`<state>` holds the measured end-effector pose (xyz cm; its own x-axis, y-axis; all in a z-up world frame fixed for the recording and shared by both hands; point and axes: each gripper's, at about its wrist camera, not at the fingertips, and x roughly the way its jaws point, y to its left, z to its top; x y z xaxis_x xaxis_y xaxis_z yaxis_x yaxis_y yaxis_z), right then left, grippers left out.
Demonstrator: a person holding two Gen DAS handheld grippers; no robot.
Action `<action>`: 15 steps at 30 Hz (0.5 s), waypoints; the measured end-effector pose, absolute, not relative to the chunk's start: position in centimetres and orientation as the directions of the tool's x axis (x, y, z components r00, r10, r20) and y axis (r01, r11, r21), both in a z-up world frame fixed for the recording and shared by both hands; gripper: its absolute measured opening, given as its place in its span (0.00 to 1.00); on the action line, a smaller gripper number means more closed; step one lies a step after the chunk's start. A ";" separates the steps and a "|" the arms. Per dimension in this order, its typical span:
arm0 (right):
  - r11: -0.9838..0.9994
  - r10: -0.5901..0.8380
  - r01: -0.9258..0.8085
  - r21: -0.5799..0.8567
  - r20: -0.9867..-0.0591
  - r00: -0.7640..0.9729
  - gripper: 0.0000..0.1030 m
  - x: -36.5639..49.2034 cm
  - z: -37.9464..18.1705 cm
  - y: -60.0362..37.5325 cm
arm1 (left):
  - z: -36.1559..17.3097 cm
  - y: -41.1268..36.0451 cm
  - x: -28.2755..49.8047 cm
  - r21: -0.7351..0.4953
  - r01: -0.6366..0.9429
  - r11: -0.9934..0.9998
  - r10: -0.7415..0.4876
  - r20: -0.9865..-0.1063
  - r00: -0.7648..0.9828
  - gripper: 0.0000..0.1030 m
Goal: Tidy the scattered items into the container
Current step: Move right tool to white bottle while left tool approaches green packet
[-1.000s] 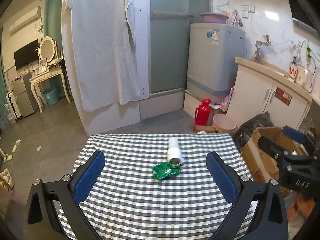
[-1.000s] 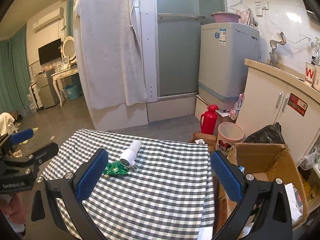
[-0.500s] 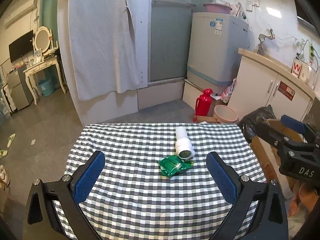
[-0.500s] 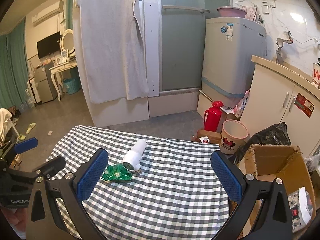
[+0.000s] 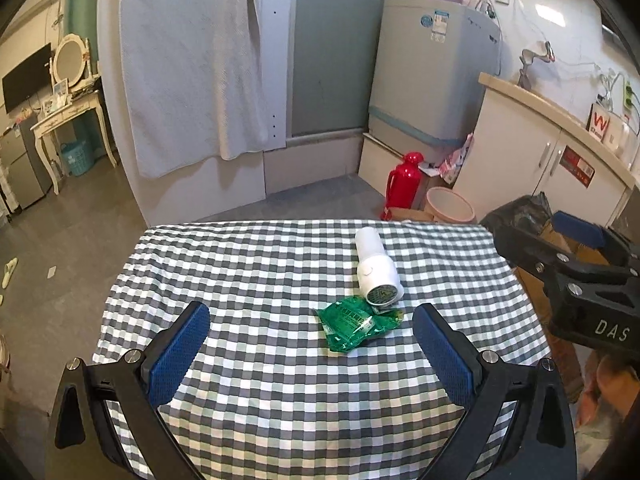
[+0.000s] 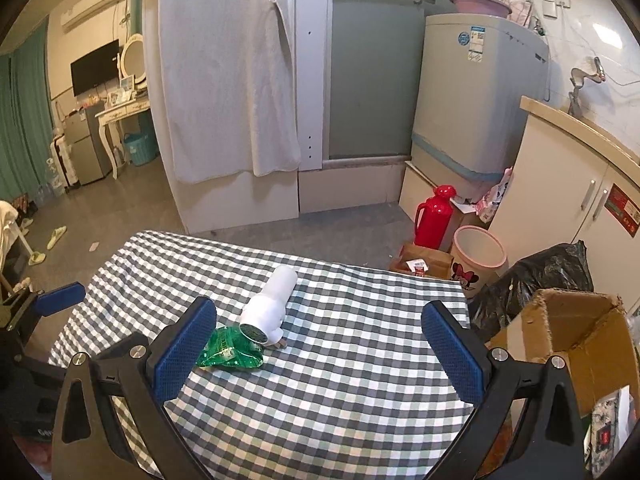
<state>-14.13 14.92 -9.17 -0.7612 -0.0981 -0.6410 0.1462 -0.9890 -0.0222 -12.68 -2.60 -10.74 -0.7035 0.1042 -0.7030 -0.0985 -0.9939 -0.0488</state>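
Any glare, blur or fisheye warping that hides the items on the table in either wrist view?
Left wrist view: sharp, evenly lit; green packet and white device clear, only edges bowed. Right wrist view: equally sharp, but the right gripper's left finger covers part of the packet.

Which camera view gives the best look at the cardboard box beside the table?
The right wrist view: the cardboard box shows its open top, flaps and front wall. In the left wrist view only a sliver of the box appears, mostly hidden behind the right gripper.
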 end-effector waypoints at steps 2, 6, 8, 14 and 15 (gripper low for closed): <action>-0.988 -0.100 0.150 -0.023 -0.649 -0.754 1.00 -14.6 -9.6 14.6 | -11.3 -2.6 -13.1 -0.050 -0.104 -0.993 0.108 -0.711 -0.695 1.00; -0.987 -0.105 0.159 -0.021 -0.666 -0.738 1.00 -15.7 -10.5 14.1 | -12.6 -2.8 -13.8 -0.056 -0.108 -0.993 0.114 -0.727 -0.677 1.00; -0.986 -0.108 0.165 -0.021 -0.676 -0.729 1.00 -16.2 -11.1 13.6 | -13.3 -2.9 -14.2 -0.058 -0.107 -0.993 0.115 -0.736 -0.667 1.00; -0.981 -0.119 0.192 -0.023 -0.714 -0.690 1.00 -18.0 -13.2 12.3 | -15.5 -3.3 -15.5 -0.063 -0.099 -0.993 0.112 -0.760 -0.641 1.00; -0.980 -0.123 0.196 -0.019 -0.719 -0.684 1.00 -18.3 -13.5 12.2 | -15.8 -3.4 -15.7 -0.066 -0.097 -0.993 0.112 -0.761 -0.639 1.00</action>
